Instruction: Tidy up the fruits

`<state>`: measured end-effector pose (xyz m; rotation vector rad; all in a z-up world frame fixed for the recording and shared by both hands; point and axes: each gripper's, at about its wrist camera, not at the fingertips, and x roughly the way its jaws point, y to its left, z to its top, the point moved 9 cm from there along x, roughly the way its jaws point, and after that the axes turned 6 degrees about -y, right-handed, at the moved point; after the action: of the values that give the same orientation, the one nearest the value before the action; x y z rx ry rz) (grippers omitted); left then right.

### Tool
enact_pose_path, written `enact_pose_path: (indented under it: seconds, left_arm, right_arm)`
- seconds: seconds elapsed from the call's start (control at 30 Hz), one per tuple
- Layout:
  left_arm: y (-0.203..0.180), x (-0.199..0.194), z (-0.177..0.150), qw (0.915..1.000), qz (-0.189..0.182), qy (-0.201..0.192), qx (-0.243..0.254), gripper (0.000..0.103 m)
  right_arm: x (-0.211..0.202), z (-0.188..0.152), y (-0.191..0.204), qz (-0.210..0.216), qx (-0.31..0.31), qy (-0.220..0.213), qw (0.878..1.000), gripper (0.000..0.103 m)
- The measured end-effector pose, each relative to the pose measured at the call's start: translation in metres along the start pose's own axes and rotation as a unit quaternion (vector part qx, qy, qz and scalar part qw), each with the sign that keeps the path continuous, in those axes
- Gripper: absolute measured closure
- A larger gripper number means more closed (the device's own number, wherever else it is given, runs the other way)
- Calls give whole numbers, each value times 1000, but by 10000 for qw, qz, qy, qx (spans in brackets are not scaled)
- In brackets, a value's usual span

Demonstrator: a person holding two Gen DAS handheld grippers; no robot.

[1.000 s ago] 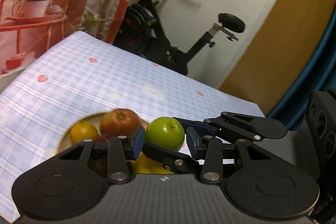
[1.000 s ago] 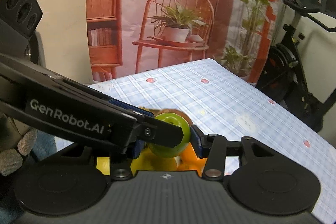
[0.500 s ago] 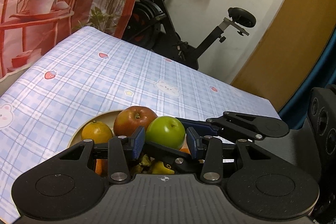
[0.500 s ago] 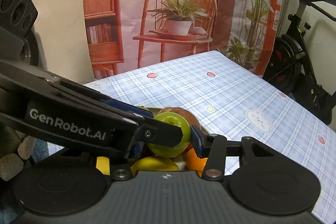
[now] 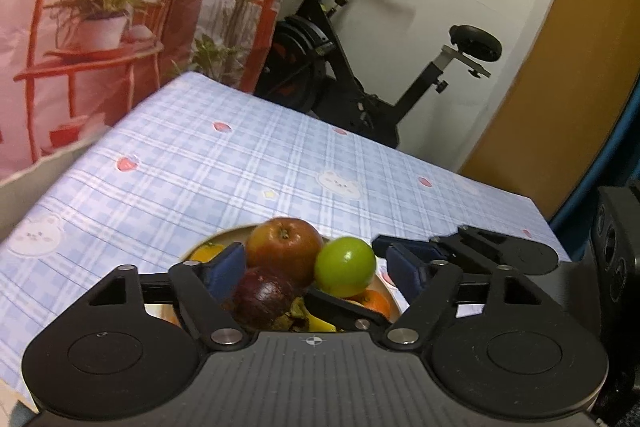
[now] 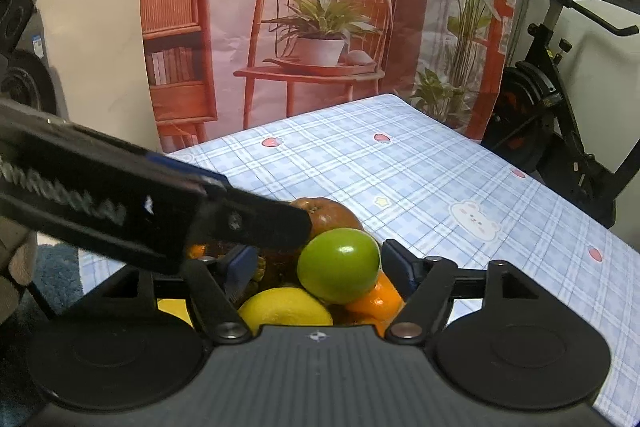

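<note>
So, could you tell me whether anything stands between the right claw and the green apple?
Nothing visible does. The apple sits on top of the fruit pile, directly between the fingers of the open right claw. The left claw, also open, reaches in from the apple's left.

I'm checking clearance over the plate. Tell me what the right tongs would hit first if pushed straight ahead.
Most likely the green apple: it sits between the open right tongs, on top of the fruit pile. The lemon lies nearer but lower, so depth leaves some doubt.
</note>
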<state>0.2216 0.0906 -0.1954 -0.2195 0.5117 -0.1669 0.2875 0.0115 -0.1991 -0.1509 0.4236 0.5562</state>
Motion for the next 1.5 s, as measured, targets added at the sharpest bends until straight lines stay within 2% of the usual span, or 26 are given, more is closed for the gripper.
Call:
enact_pose_path:
  seconds: [0.23, 0.4, 0.57, 0.67, 0.8, 1.1, 1.3, 1.5]
  left_arm:
    - [4, -9, 6, 9994, 300, -9, 165, 19]
    - [-1, -28, 18, 9984, 404, -163, 370, 17]
    - [-17, -57, 39, 9955, 569, -410, 633, 15]
    - [-33, -78, 49, 9910, 717, -570, 972, 14]
    - [-53, -103, 58, 9882, 668, -719, 1179, 11]
    - [-90, -127, 62, 9865, 500, -859, 1304, 10]
    - [-115, -142, 60, 9835, 332, -1029, 1453, 6]
    - [-128, -152, 49, 9808, 269, -1089, 1598, 6]
  right_arm:
    - [-7, -1, 0, -31, 101, 21, 9999, 24]
    - [-22, 0, -9, -311, 371, 63, 9988, 12]
    - [-58, 4, -22, -632, 859, 18, 9943, 4]
    - [-91, 12, -32, -739, 1226, -112, 9896, 0]
    - [-136, 23, -47, -1014, 1505, -268, 9830, 0]
    - [-232, 37, -70, -1860, 1693, -608, 9659, 0]
    - [-281, 34, -72, -2280, 1880, -836, 9517, 0]
    - [-312, 34, -70, -2604, 1850, -1010, 9422, 0]
